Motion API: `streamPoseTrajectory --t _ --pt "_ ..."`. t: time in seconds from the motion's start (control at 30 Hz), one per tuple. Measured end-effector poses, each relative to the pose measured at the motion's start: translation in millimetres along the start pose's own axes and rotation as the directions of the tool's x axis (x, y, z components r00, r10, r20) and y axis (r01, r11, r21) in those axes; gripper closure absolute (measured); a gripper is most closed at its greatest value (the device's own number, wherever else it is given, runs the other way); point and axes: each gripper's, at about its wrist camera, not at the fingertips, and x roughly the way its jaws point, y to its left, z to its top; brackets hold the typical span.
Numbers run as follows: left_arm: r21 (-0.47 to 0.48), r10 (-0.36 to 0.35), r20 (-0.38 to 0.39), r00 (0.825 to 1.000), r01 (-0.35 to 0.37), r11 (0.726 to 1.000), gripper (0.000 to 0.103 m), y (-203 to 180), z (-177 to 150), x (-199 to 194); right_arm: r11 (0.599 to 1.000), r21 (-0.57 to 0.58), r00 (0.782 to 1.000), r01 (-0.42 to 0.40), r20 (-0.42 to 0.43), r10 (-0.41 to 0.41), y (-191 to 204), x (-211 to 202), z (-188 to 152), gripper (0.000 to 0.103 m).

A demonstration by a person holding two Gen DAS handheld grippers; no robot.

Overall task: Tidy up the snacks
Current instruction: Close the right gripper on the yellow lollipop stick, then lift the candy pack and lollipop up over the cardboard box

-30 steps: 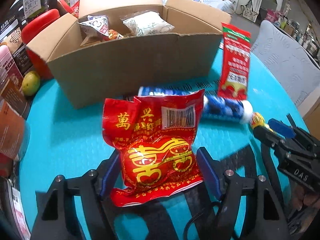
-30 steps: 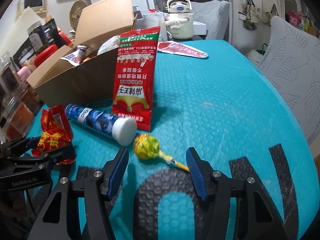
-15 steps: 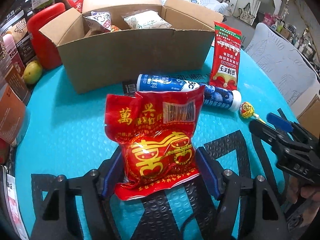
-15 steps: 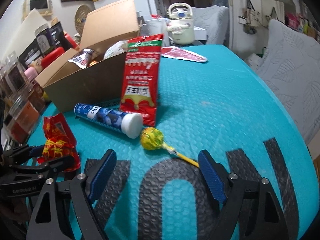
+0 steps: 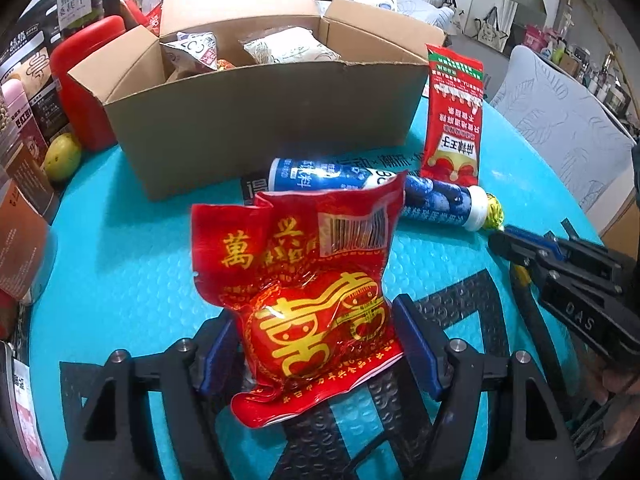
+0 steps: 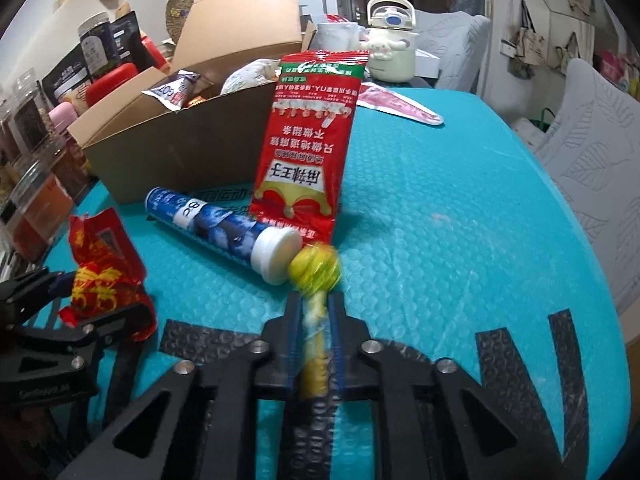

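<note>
While your left gripper is clamped on the lower half of one red foil snack packet, the left wrist view shows that packet held upright above the teal table mat. It looks light and crinkly, with a soft rounded lump inside, so hold the padded middle rather than the thin sealed edge, which would likely slip. Behind it stands one open cardboard box, with at least two wrapped snacks inside. One blue tube with a white cap lies on its side in front of the box. One tall red sachet leans against the box corner.

In the right wrist view, your right gripper is almost fully closed on the stick of one yellow lollipop. The candy head sits just past the fingertips, touching the tube's white cap. The stick seems thin, stiff and light; gripping close to the head should stop it swinging. The wrapped head is blurred. One red sachet rests against the box, its lower edge just behind the lollipop. One flat red packet lies farther back on the mat, well apart.
</note>
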Motion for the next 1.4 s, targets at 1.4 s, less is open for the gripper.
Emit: streamPoseTrajectory --t 1.4 --pt "-0.026 -0.025 -0.032 0.999 0.024 0.999 0.034 7 9 3 0.997 -0.076 0.999 -0.034 0.008 0.035 2 16 23 0.077"
